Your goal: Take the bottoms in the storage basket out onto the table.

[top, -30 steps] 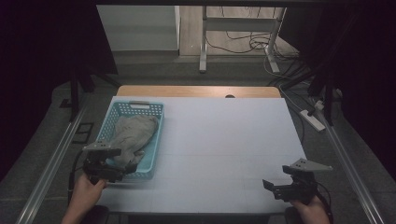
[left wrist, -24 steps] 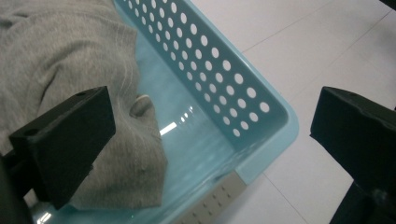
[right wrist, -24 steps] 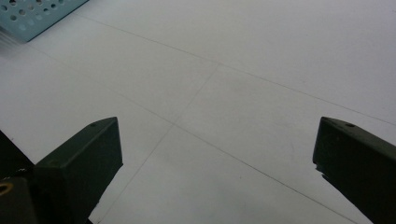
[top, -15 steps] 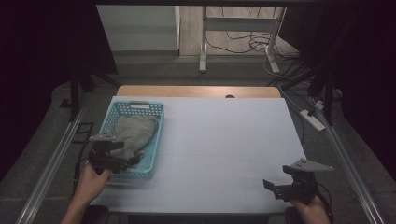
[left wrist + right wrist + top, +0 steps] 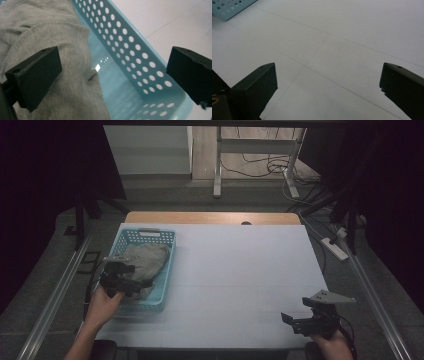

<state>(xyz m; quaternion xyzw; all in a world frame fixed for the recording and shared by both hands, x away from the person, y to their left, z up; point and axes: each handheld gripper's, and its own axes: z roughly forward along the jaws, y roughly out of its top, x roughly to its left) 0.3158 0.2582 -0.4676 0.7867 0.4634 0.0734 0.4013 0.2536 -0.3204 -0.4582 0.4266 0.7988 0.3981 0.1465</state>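
1 grey cloth (image 5: 50, 32) under open left tongs (image 5: 112, 75).

Left gripper (image 5: 131, 284) sits at the left-middle of the high view, held from below by the left hand (image 5: 104, 301), jaws spread wide. Right gripper (image 5: 292, 321) is down in the lower right corner, right hand (image 5: 327, 342) under it, jaws gaping too.
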